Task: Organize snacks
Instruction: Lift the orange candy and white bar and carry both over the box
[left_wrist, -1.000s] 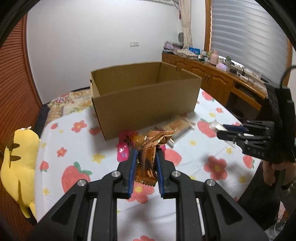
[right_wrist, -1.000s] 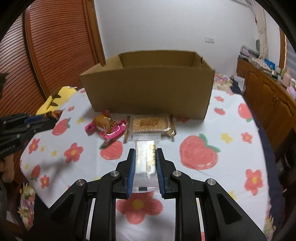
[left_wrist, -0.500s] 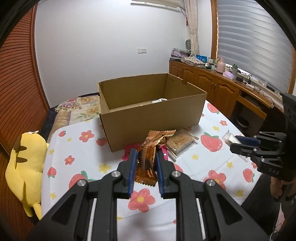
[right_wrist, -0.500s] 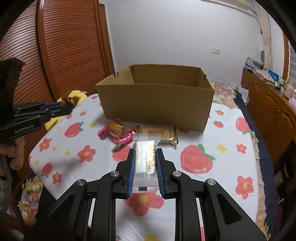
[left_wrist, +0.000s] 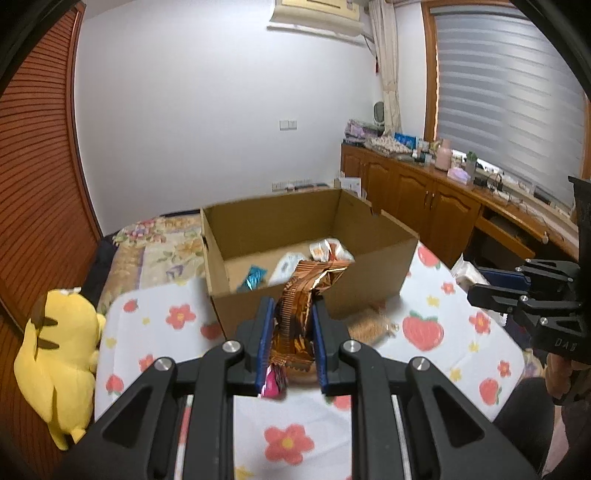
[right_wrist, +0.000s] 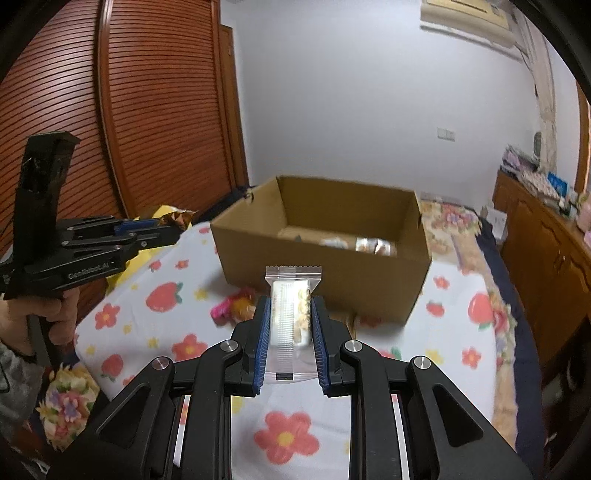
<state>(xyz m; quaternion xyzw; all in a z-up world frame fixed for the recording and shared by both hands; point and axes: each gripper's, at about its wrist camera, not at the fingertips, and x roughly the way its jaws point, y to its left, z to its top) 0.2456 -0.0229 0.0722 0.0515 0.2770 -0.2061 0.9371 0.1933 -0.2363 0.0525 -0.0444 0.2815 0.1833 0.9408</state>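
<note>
Left gripper (left_wrist: 291, 343) clamped on a crumpled foil packet (left_wrist: 301, 310), held above the surface (left_wrist: 147, 332) just short of the box (left_wrist: 306, 258); limp foil could catch the near wall and fold back out. Box already holding several snacks, so poor aim could pile things up. Right gripper (right_wrist: 290, 343) clamped on a clear bar (right_wrist: 290, 314), also short of the box; slick film could slip. Two snacks left by the box: risk of being knocked.
</note>
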